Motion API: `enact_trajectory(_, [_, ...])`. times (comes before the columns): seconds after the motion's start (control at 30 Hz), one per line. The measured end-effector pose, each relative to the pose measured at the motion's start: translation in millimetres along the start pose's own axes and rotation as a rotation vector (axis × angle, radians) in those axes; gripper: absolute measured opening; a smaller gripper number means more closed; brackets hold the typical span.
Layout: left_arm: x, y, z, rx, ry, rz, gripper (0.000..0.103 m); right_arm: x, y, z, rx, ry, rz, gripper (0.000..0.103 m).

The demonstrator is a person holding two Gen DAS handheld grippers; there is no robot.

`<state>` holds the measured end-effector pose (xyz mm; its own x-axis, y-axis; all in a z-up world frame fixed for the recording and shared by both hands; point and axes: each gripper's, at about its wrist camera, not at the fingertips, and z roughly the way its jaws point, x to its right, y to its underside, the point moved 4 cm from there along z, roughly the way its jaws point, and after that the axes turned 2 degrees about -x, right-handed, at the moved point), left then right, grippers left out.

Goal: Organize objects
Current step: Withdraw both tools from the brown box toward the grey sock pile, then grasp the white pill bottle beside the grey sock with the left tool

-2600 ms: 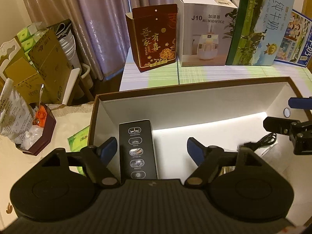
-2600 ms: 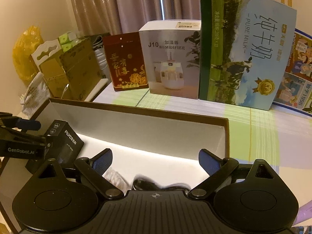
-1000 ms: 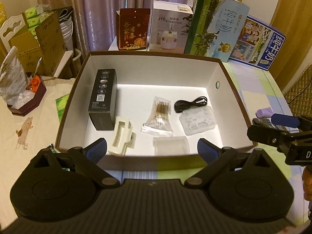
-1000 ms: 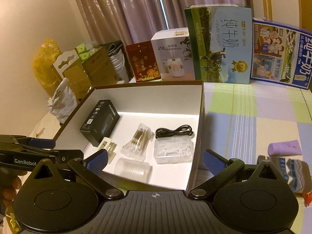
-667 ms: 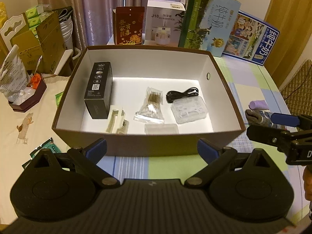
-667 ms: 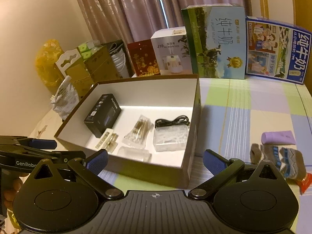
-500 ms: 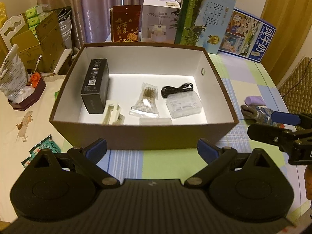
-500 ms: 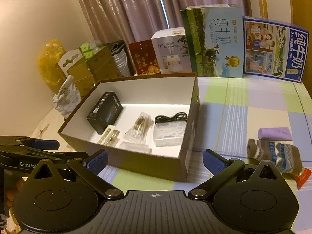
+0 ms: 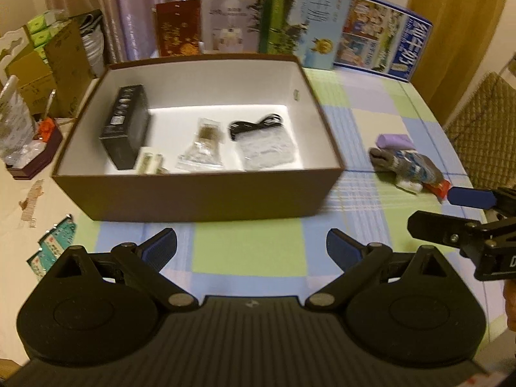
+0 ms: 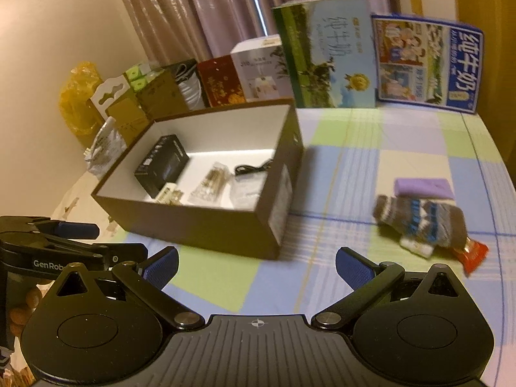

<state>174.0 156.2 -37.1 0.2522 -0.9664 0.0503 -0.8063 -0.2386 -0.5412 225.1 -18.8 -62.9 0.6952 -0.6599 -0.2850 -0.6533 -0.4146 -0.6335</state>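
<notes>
A brown open-topped box [image 9: 200,193] with a white lining is seen standing on a checked tablecloth [image 9: 364,119], holding a black carton [image 9: 125,125] along its left side, a small cream insert [image 9: 149,163] just in front of the carton, a clear packet of swabs [image 9: 203,148] in the middle, and a coiled black cable [image 9: 254,122] lying against a clear plastic case [image 9: 267,150] on the right. To the right of the box, well apart from it, a grey patterned sock [image 10: 422,222] is laid on the cloth, with a purple block [image 10: 422,187] just behind it and a red wrapper [image 10: 472,253] showing at its near end. Both tools are held back from the box, above the cloth: the left gripper [image 9: 251,250] is spread wide with nothing between its blue pads, and the right gripper [image 10: 256,267] is likewise spread and empty. Upright cartons, among them a large milk carton [image 10: 325,54], are lined up behind the box before a curtain [image 10: 193,6].
</notes>
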Motion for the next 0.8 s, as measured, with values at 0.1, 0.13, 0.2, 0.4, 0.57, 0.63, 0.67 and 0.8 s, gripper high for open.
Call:
enact_trajectory(0.1, [17,5,2,-0.011,0.022,0.013,0.098,14,8,-9,0.0,0.016,0.018,0.101])
enact_trajectory(0.13, [23,6,4,-0.018,0.032,0.018,0.098,19,10,-13,0.002,0.022,0.025,0.101])
enact_trajectory(0.2, [35,9,6,-0.025,0.047,0.028,0.098,29,14,-19,0.005,0.035,0.042,0.101])
enact_trajectory(0.4, [72,12,13,-0.039,0.107,0.07,0.098,64,24,-38,0.013,0.096,0.086,0.101])
enact_trajectory(0.57, [103,13,21,-0.043,0.146,0.106,0.098,95,33,-52,0.015,0.145,0.125,0.101])
enact_trajectory(0.63, [116,13,26,-0.046,0.165,0.121,0.097,107,37,-56,0.013,0.163,0.141,0.101])
enact_trajectory(0.67, [122,12,28,-0.045,0.172,0.126,0.097,114,39,-58,0.012,0.171,0.15,0.101])
enact_trajectory(0.8, [144,10,39,-0.035,0.19,0.154,0.097,137,43,-64,0.012,0.207,0.17,0.101])
